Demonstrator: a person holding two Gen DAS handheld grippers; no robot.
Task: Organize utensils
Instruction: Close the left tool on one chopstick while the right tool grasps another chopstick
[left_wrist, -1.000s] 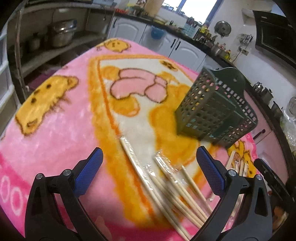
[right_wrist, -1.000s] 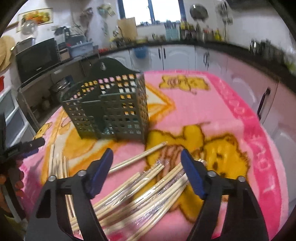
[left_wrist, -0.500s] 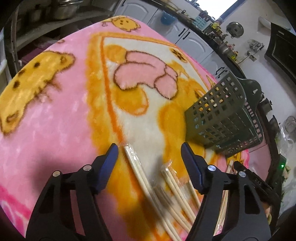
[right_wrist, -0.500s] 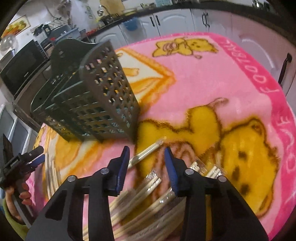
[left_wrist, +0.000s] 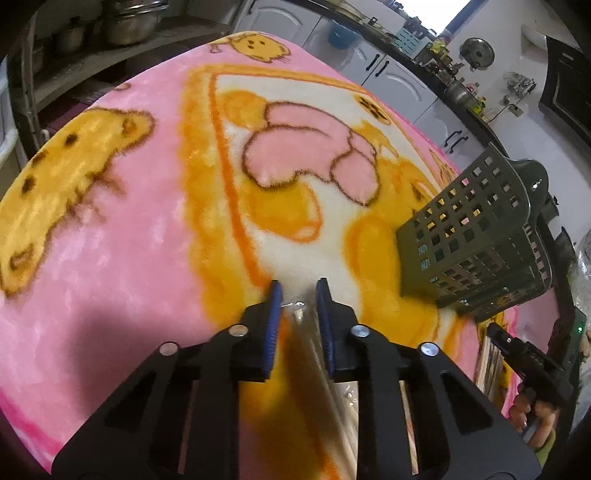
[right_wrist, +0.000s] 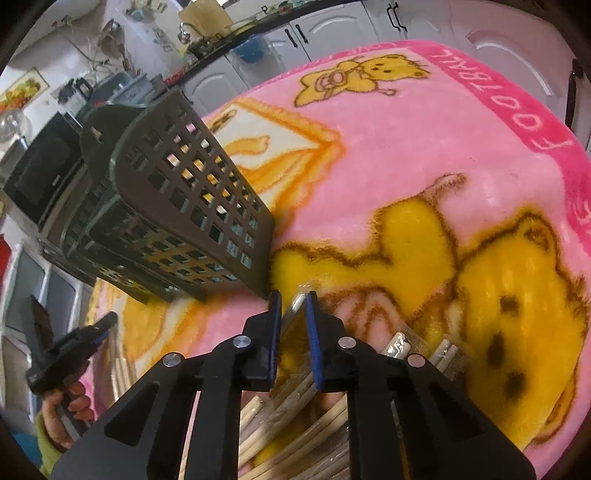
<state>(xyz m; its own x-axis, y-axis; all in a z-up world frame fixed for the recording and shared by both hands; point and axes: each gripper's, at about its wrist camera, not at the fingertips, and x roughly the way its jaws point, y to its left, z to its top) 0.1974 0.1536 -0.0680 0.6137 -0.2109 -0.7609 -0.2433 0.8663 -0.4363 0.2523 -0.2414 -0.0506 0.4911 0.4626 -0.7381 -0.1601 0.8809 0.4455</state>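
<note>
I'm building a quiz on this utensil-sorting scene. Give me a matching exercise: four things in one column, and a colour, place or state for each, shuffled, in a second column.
Things:
1. dark green perforated plastic utensil basket
2. left gripper
3. plush cartoon-bear blanket
4. right gripper

Descriptions:
A. mostly pink, covering the table
B. shut on a plastic-wrapped pair of chopsticks, close to the basket's corner
C. standing on the blanket
D. shut on a clear-wrapped chopstick pack, over an orange patch

Pairs: 1-C, 2-D, 3-A, 4-B

Each gripper was black, with open triangular cut-outs in its arms, round silver screws at the joints and blue pads (left_wrist: 274, 325) lining the fingers (right_wrist: 313, 332). The hand (right_wrist: 62, 413) beside the dark green basket (right_wrist: 177, 206) wore a yellow-green cuff.
</note>
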